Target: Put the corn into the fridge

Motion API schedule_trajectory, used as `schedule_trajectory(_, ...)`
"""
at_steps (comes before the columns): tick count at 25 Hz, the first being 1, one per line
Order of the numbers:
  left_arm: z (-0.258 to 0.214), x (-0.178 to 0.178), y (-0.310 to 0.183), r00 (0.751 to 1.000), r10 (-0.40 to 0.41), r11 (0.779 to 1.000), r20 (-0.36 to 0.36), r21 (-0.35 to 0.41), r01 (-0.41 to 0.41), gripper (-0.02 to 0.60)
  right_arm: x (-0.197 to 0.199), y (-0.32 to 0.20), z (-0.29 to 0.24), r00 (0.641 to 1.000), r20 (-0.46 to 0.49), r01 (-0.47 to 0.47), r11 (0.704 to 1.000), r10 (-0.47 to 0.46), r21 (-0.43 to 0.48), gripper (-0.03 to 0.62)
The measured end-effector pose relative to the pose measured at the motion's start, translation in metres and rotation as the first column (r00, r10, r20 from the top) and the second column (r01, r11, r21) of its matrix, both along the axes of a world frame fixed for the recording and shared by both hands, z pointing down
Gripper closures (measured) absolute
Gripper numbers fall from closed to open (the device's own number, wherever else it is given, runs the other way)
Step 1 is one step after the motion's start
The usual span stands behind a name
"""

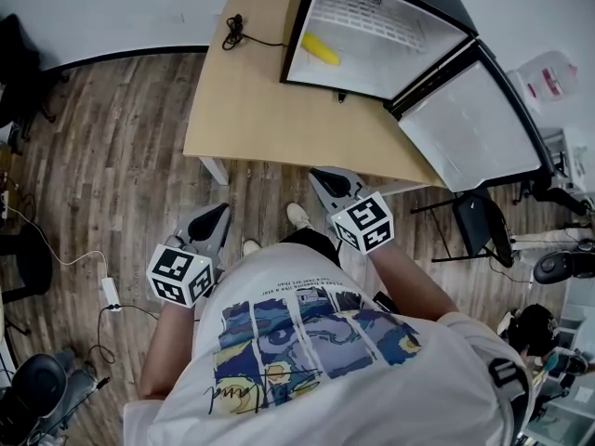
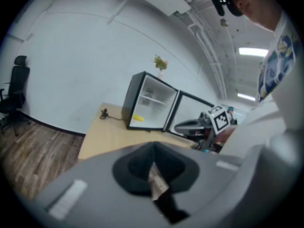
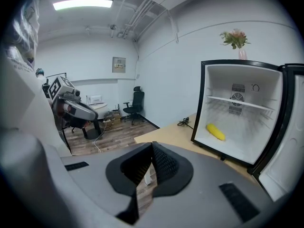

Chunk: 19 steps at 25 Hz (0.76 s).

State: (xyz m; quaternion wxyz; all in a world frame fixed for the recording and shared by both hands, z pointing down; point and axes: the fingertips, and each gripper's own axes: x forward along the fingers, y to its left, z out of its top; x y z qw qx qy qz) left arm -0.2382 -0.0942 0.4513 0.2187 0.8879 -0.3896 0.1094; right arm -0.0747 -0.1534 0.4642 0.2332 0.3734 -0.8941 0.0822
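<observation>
The yellow corn (image 1: 321,49) (image 2: 138,118) (image 3: 216,132) lies on the floor of the small black fridge (image 1: 372,26) (image 3: 237,87), which stands on the wooden table (image 1: 251,100). The fridge door (image 1: 474,124) hangs wide open to the right. Both grippers are held close to the person's body, well short of the table edge. My left gripper (image 1: 221,212) (image 2: 153,148) is shut with nothing in it. My right gripper (image 1: 323,178) (image 3: 152,147) is also shut and holds nothing.
A black cable (image 1: 232,31) lies on the table's far left corner. A black chair (image 1: 469,221) stands under the open door. A power strip (image 1: 110,293) and cords lie on the wood floor at left. Flowers (image 3: 235,38) stand on top of the fridge.
</observation>
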Motion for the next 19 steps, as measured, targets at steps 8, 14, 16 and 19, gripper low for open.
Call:
schedule_trajectory(8, 0.0, -0.0001, 0.0009, 1.0, 0.0, 1.0, 0.004, -0.001, 0.0, 0.572, 0.0005, 0.0015, -0.0005, 1.0, 0.001, 0.0, 1.0, 0.0, 0.006, 0.582)
schedule_trajectory(14, 0.0013, 0.0033, -0.0006, 1.0, 0.005, 1.0, 0.004, -0.006, -0.005, 0.572, 0.0041, -0.0013, 0.0016, 1.0, 0.002, -0.004, 1.0, 0.004, 0.001, 0.582)
schedule_trajectory(16, 0.0017, 0.0042, -0.0024, 1.0, 0.005, 1.0, 0.006, -0.009, -0.005, 0.572, 0.0053, -0.0035, 0.0019, 1.0, 0.002, -0.004, 1.0, 0.004, -0.001, 0.582)
schedule_trajectory(19, 0.0022, 0.0056, -0.0057, 1.0, 0.005, 1.0, 0.008, -0.013, -0.004, 0.572, 0.0071, -0.0079, 0.0026, 1.0, 0.001, -0.002, 1.0, 0.002, -0.005, 0.582)
